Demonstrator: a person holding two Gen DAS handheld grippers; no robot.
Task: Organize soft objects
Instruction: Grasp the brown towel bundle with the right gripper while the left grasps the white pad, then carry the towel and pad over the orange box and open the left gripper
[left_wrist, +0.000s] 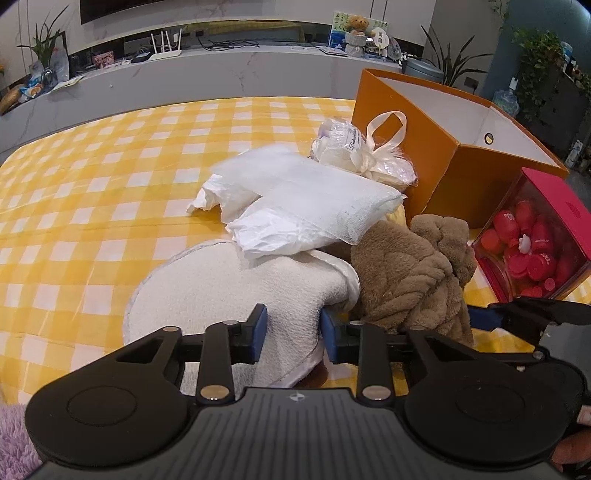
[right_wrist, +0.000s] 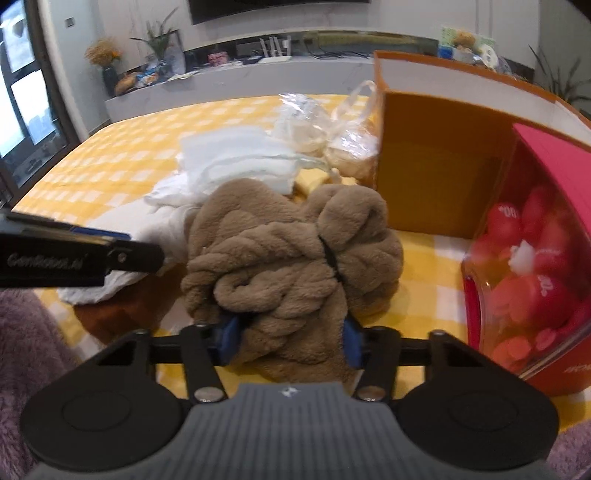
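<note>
A cream fleece piece, round-edged and soft, lies on the yellow checked cloth. My left gripper is shut on its near fold, blue pads pressing from both sides. Right beside it sits a brown plush bundle, bound by a dark band. My right gripper is shut on the bundle's lower flap. One finger of the right gripper shows in the left wrist view, and a left gripper finger crosses the right wrist view. White bagged soft packs rest behind, partly on the fleece.
An open orange box stands at the back right, with a clear bag of cream items tied with ribbon against it. A red box with red caps is close on the right. Purple fluffy fabric lies at the near edge.
</note>
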